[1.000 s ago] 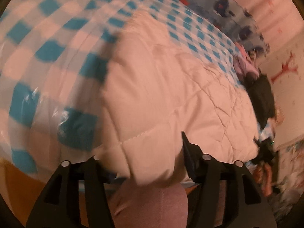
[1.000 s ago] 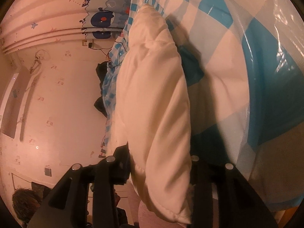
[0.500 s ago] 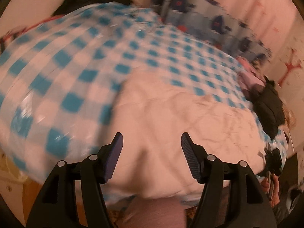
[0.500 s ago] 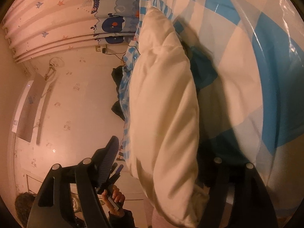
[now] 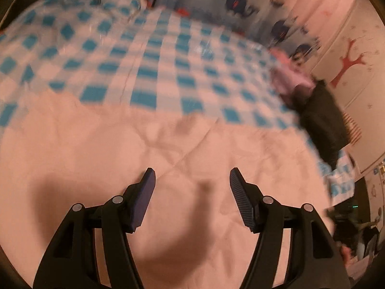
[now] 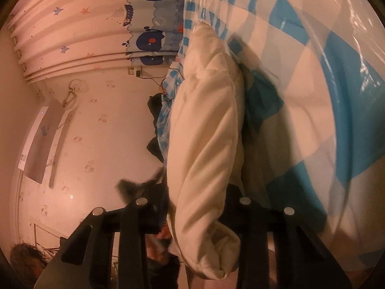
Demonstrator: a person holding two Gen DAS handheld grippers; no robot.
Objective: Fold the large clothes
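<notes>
Pinching white quilted garment (image 6: 204, 132), right gripper (image 6: 197, 200)

No readable text, labels, brands or numbers in either view; small wall stickers too blurred to make out.

Cream-white quilted garment (image 5: 168, 168) up front, stitched in diamond lines, plain and pale. Under it, the sheet (image 5: 149, 55) shows blue-and-white checks, glossy in spots. Far back, the curtain (image 6: 79, 24) runs pale pink stripes with small blue and orange stars, then a blue band of navy whales (image 6: 151, 41) with red dots. Black clothing (image 5: 322, 120) heaps at far right.
</notes>
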